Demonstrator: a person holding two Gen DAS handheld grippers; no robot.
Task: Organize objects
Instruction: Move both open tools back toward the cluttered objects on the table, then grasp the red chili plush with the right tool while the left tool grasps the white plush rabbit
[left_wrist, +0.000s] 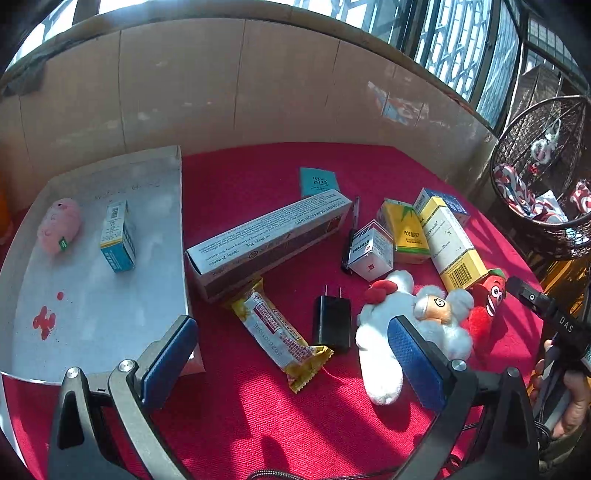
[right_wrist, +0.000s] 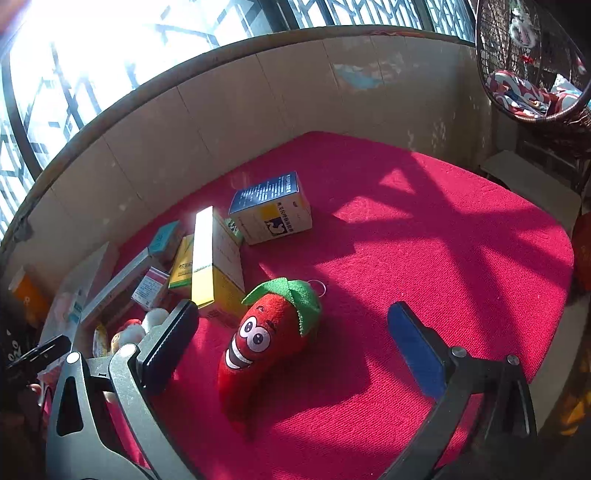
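My left gripper (left_wrist: 291, 354) is open above the red cloth, over a yellow snack bar (left_wrist: 280, 332) and a black charger plug (left_wrist: 331, 322). A white plush chicken (left_wrist: 402, 325) lies by its right finger. A long white carton (left_wrist: 269, 240) lies next to the white tray (left_wrist: 96, 317), which holds a pink plush (left_wrist: 60, 225) and a small blue box (left_wrist: 117, 236). My right gripper (right_wrist: 291, 343) is open, with a red chili plush (right_wrist: 266, 339) lying between its fingers on the cloth. Neither gripper holds anything.
Small medicine boxes (left_wrist: 406, 230) and a tall yellow-white box (left_wrist: 452, 245) cluster at the right of the left wrist view, with a pen (left_wrist: 351, 236) and teal card (left_wrist: 318, 181). A blue-white box (right_wrist: 271, 212) lies behind the chili. Beige wall behind; wicker basket (left_wrist: 543, 177) at right.
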